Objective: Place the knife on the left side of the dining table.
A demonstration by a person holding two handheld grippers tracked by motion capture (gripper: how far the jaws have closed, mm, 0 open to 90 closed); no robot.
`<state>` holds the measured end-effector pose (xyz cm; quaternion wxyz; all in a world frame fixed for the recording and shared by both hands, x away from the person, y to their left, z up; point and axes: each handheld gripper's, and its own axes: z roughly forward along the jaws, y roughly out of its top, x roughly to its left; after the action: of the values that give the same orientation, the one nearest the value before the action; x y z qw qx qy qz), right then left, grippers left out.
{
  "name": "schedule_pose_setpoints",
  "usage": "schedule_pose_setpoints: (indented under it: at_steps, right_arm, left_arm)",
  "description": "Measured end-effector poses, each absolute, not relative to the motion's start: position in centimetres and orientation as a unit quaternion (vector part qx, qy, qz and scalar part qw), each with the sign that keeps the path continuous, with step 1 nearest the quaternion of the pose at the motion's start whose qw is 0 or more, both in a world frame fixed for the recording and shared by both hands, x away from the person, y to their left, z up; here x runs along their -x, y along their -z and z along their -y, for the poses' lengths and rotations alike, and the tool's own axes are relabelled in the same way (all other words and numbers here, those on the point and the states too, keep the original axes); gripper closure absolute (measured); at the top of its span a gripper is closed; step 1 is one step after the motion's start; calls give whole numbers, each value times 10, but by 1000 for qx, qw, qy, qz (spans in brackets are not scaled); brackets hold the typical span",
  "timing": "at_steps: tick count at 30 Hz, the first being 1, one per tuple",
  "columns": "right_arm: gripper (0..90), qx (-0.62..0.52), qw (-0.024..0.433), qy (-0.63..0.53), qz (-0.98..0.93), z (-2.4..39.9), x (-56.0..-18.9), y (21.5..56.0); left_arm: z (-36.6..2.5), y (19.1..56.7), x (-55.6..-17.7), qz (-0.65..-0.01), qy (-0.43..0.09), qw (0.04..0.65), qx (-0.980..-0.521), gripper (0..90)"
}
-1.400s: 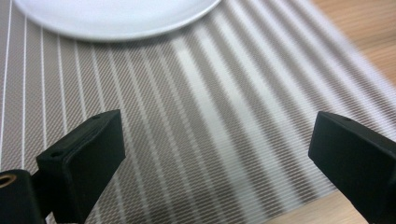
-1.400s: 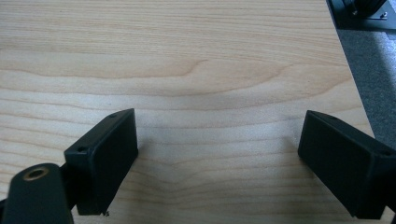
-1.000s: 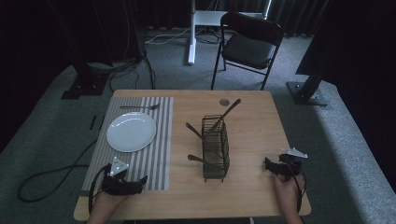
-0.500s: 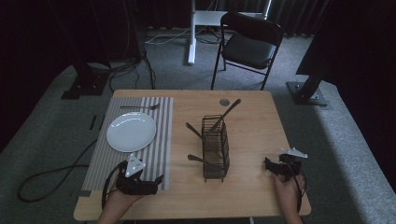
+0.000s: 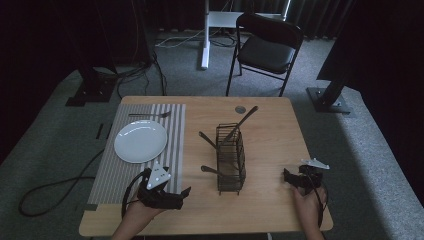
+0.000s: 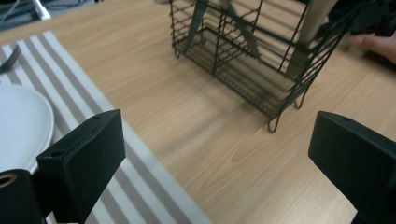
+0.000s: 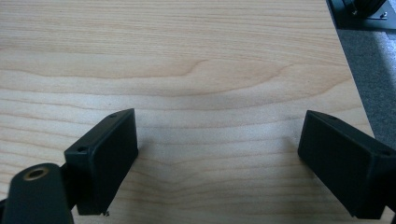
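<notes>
A black wire cutlery basket (image 5: 231,157) stands mid-table with several utensils in it; their handles stick out at angles. In the left gripper view the basket (image 6: 252,51) lies ahead and to the right. My left gripper (image 5: 184,196) sits open near the front edge, at the striped placemat's (image 5: 145,150) front right corner, pointing right toward the basket. Its jaws (image 6: 215,154) hold nothing. A white plate (image 5: 140,141) rests on the placemat, with a fork (image 5: 149,115) behind it. My right gripper (image 5: 287,176) rests open at the front right of the table, over bare wood (image 7: 217,135).
A small round metal disc (image 5: 240,109) lies at the table's back edge. A black chair (image 5: 267,47) stands behind the table. A cable (image 5: 60,185) runs over the carpet at the left. Stand bases sit on the floor at both sides.
My left gripper has moved right along the front edge, from the placemat's front toward the basket, and turned to point right. The right gripper has stayed put.
</notes>
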<state>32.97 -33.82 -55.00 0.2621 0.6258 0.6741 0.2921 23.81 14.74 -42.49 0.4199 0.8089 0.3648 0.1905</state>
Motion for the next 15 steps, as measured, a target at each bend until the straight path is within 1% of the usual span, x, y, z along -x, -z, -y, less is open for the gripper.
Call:
schedule_pose_setpoints:
  at_steps: [4,8,15]
  right_arm:
    - [115,-626,262,-292,-674,338,-330,550]
    - [115,-627,263,-291,-673,339,-330,550]
    - [115,-627,264,-292,-672,339,-330,550]
  left_arm:
    - [-140,417,-238,-356,-183,436,-806,40]
    - [-133,412,-237,-350,-187,441,-805,49]
    - [-121,400,-238,-337,-179,453,-806,49]
